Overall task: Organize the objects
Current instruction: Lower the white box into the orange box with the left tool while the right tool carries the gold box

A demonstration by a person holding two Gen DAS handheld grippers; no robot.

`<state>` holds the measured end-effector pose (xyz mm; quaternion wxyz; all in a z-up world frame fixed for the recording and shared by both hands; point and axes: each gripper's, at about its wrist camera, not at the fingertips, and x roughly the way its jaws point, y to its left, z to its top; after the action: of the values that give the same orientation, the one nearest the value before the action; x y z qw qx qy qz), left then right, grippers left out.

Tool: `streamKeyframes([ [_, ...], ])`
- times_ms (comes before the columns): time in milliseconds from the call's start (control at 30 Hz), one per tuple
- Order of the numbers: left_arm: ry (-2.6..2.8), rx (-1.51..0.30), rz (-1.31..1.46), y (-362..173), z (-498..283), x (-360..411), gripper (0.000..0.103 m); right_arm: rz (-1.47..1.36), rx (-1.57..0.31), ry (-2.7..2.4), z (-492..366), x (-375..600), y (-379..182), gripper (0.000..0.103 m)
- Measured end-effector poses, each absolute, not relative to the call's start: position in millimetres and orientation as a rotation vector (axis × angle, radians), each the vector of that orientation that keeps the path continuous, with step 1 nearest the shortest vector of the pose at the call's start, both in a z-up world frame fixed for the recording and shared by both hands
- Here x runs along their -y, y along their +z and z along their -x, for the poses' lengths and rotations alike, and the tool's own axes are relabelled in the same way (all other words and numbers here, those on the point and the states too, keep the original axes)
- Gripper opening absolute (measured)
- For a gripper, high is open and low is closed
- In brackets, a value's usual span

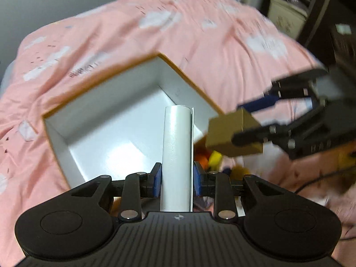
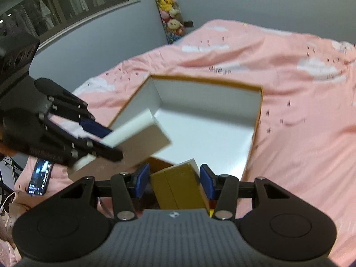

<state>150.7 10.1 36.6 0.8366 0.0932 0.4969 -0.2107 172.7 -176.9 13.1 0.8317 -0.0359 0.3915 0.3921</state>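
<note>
Boxes are in both claws above the open storage box (image 1: 115, 120) on the pink bedspread (image 1: 111, 33). Nearest in the left wrist view, the left gripper (image 1: 176, 179) is clamped on a flat white box (image 1: 176, 155), held edge-on so it rises toward twelve o'clock between the blue pads (image 1: 156, 179). At three o'clock in that view the right gripper (image 1: 251, 120) holds a small tan box (image 1: 233, 133) out over the storage box's near corner. Beyond, the white interior looks bare, with the bedspread running on to twelve o'clock.

In my judgement the main risk is collision: both loads hang over the same near edge, and whichever goes down first could knock the other or catch the orange rim (image 2: 207, 80). The white box is held by a narrow edge, so a bump could pivot it out of the pads.

The right wrist view shows what the left cannot: the white box's broad face at nine o'clock, how far it reaches past the left claw's fingers, the tan box between its own pads, and a phone (image 2: 39, 175) lying on the bed at eight o'clock. Only the left view shows the colourful small items (image 1: 213, 158) below the tan box, too blurred to identify.
</note>
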Motion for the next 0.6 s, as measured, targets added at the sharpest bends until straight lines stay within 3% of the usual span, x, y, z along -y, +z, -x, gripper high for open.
streamKeyframes([
  [300,-0.315,-1.017,-0.039,52.8,-208.9,-58.4,0.032,0.103,-0.76,0.842,-213.0,143.9,32.6,0.052],
  [600,-0.283,-1.177,0.114,-11.0,-253.1,-86.1,0.032,0.099,-0.871,0.8,-272.1,104.3,-10.5,0.051],
])
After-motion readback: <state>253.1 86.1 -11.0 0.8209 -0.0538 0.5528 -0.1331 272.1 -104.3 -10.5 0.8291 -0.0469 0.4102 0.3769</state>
